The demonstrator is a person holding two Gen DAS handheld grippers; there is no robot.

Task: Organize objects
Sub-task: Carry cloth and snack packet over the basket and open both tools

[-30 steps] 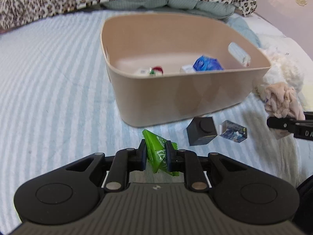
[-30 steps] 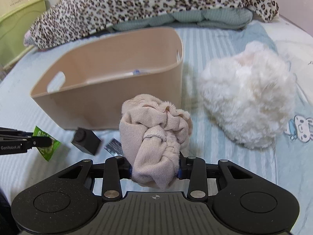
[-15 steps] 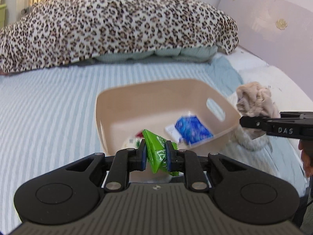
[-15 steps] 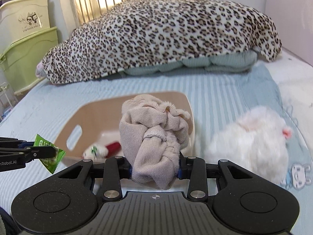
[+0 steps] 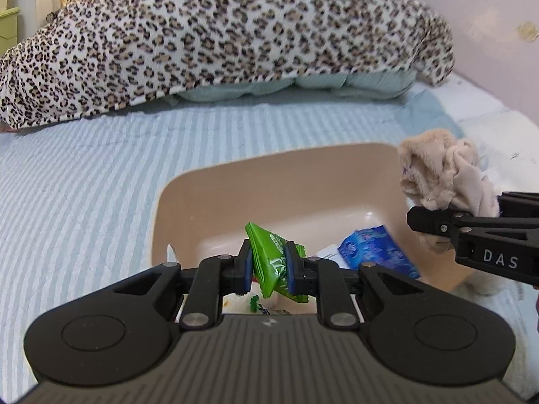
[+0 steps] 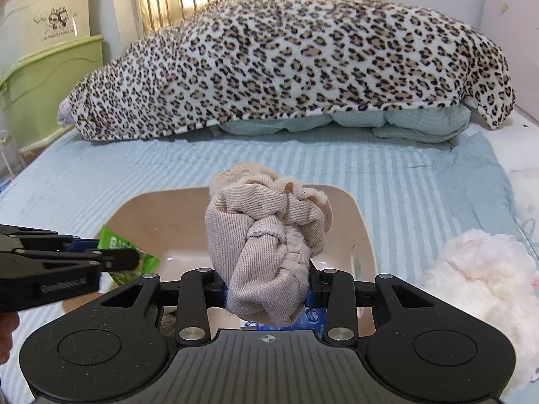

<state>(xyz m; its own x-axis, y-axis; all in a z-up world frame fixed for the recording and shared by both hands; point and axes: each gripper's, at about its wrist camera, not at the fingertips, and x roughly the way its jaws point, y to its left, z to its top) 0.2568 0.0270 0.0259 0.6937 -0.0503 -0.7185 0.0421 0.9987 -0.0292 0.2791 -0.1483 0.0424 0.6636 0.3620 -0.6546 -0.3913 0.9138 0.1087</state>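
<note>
While both loads hang over the beige bin (image 5: 161,208), the left gripper (image 5: 268,262) pinches a green packet (image 5: 267,259) and the right gripper (image 6: 266,289) clamps a bunched beige cloth (image 6: 266,235); released together, the cloth may snag, or spill over the right rim.

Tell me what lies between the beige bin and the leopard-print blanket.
Only bare blue-striped bedsheet lies between the beige bin and the leopard-print blanket; both wrist views show it.

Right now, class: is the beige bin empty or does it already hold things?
Not empty. The beige bin holds a blue packet and small items on its floor.
</note>
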